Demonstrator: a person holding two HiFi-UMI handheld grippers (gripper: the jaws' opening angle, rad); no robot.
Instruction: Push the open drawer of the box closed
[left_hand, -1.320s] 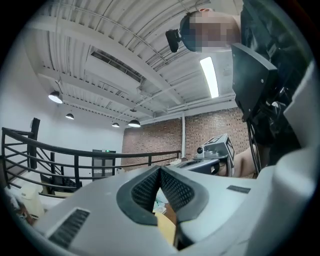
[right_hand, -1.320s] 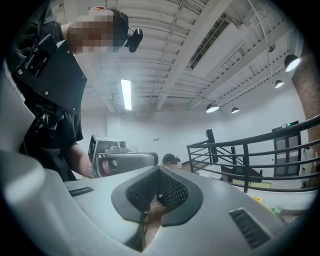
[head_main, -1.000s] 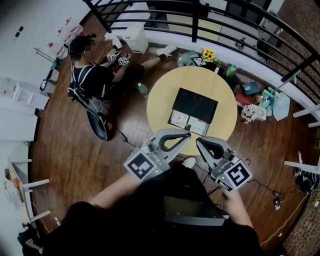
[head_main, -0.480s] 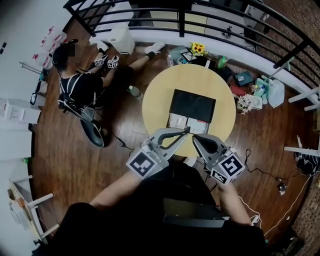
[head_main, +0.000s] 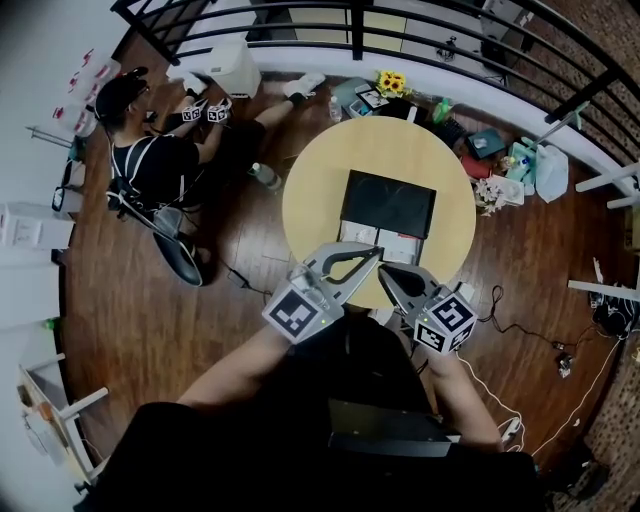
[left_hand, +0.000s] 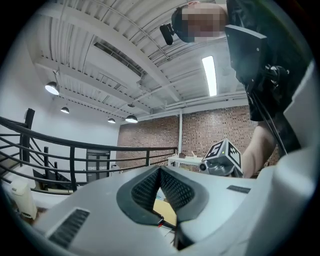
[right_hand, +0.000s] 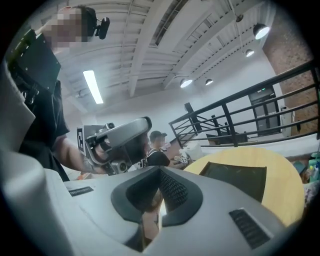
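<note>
While the drawer (head_main: 360, 237) gapes, left gripper (head_main: 375, 252) and right gripper (head_main: 383, 271) hover — closed.

Left gripper (head_main: 376, 252) pointing forward and level, jaws pressing together, right gripper (head_main: 386, 272) tilting slightly downward just beside it, jaws likewise pressing together, tips converging, left forearm (head_main: 240, 370) and right forearm (head_main: 465, 395) reaching forward from the torso.

Wood flr (head_main: 150, 330), blk railing (head_main: 356, 30), brick wall (left_hand: 150, 140).
</note>
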